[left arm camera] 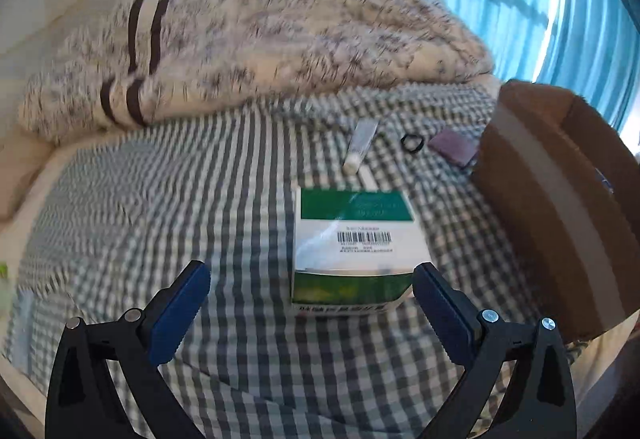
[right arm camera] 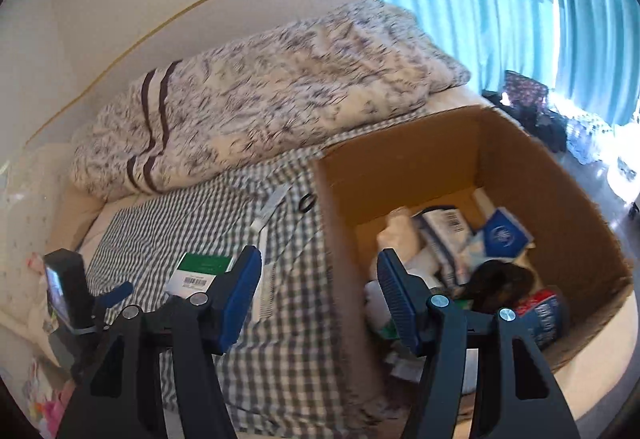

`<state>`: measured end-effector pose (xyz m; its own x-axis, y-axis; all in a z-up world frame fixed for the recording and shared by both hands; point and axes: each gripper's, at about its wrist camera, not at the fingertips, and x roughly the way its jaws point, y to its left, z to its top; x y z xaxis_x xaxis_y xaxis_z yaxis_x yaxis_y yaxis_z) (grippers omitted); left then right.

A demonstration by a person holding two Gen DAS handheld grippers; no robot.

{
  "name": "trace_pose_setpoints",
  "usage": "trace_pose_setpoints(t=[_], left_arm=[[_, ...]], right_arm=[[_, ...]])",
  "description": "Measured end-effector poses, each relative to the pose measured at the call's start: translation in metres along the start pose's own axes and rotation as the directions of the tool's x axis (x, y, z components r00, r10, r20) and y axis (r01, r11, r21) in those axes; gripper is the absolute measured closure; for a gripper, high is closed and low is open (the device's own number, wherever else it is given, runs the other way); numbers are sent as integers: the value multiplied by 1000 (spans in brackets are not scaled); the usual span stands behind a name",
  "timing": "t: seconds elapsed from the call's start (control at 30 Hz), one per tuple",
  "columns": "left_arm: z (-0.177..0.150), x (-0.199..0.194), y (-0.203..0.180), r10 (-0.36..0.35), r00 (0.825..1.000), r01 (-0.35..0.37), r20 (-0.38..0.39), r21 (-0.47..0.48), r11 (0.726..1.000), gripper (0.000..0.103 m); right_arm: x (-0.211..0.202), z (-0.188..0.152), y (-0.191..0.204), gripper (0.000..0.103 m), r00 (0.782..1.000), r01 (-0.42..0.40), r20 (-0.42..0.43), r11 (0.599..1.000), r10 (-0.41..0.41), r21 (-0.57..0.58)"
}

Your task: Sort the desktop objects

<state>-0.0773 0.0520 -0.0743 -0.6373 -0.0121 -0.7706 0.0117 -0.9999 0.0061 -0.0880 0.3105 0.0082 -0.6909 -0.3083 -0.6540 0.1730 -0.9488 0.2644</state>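
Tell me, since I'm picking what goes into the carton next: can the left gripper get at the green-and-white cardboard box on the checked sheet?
Probably yes. The left gripper is open just short of the green-and-white cardboard box, with nothing between them; its right finger is near the box's corner.

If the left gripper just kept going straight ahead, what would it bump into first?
Most likely the green-and-white box, lying on the checked sheet just ahead of the open left gripper, toward its right finger.
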Motion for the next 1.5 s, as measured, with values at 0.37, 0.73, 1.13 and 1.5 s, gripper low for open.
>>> trace_pose_setpoints(t=[0.37,0.73,1.13,1.5], left_arm=[[-5,54,-30,11,1000,-9,-18,78,997,0],[11,10,-45,-30,996,19,84,122,992,11],[79,-96,-172,-352,913,271,206,339,901,11],[53,-51,-246,-317,947,261,52,449,855,0]], right_arm=[[11,-2,12,43,999,48,-19,999,-48,-19],[6,1,-3,43,998,65,-5,998,-65,1],[-85,30,-67,43,949,226,199,968,-245,111],[-105,39,-94,43,930,263,222,953,-292,151]])
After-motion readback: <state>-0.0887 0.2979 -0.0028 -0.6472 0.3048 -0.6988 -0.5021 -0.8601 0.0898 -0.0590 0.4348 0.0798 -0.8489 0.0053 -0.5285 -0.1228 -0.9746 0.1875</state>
